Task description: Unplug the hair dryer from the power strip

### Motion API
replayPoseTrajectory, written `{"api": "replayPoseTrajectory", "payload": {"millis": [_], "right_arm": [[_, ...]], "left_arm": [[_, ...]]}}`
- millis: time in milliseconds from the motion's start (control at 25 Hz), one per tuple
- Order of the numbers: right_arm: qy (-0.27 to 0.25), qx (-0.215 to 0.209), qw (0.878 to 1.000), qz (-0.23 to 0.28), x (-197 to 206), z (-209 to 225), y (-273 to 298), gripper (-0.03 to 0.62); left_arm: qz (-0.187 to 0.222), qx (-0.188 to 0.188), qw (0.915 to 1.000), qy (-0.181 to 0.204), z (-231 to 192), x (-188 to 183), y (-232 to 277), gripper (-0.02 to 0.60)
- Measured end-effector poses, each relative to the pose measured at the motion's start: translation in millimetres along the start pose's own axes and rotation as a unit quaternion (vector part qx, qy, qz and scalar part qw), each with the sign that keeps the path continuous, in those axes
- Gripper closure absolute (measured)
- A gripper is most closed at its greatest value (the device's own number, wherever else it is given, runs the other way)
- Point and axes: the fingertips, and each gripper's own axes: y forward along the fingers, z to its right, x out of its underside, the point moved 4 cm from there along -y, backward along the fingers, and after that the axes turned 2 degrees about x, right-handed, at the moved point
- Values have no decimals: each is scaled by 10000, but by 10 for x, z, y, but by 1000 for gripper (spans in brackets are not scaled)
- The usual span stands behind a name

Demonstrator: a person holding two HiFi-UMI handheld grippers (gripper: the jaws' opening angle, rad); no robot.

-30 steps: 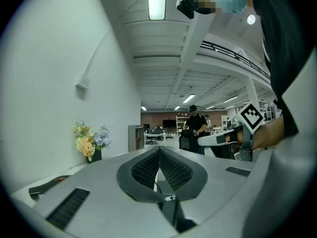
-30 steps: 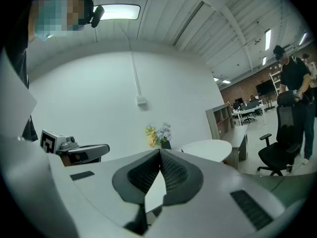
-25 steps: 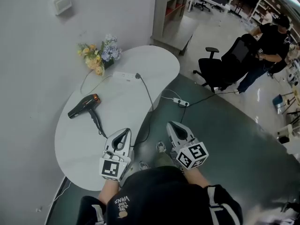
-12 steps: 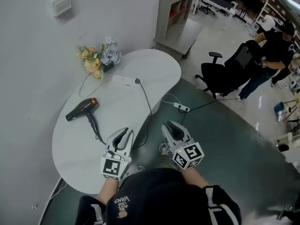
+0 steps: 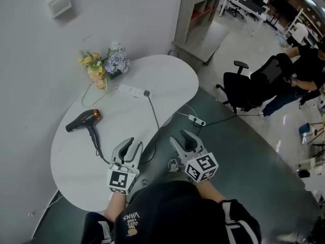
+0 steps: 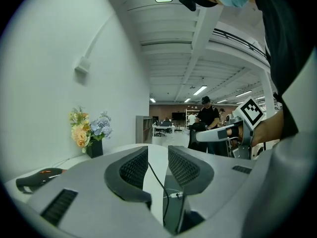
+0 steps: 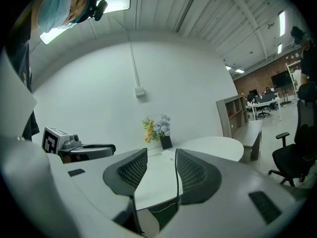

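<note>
- In the left gripper view, only the barrel of the hair dryer (image 6: 37,177) shows; the gripper's own body covers the rest.
- In the head view, the power strip (image 5: 131,91) is too small to tell which socket holds the plug (image 5: 147,93).
- Part of the cord (image 5: 154,117) is hidden behind the left gripper (image 5: 135,142).

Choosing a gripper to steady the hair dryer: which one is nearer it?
Left. The left gripper is at the table's near edge, right of the hair dryer; the right gripper is farther right, beyond the table's edge. Both grippers have just been opening, empty.
</note>
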Motion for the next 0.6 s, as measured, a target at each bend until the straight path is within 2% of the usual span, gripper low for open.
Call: {"api": "replayPoseTrajectory", "payload": {"millis": [200,600], "right_arm": [[-63,-317,9994,-135,-61,264,213,418],[-236,-931,9947,-372,-202,888,495,402]], "left_arm": [[-110,-331,9994,-61,-82,42,265,439],[-283,-960,9948,-172,-26,86,776,434]]}}
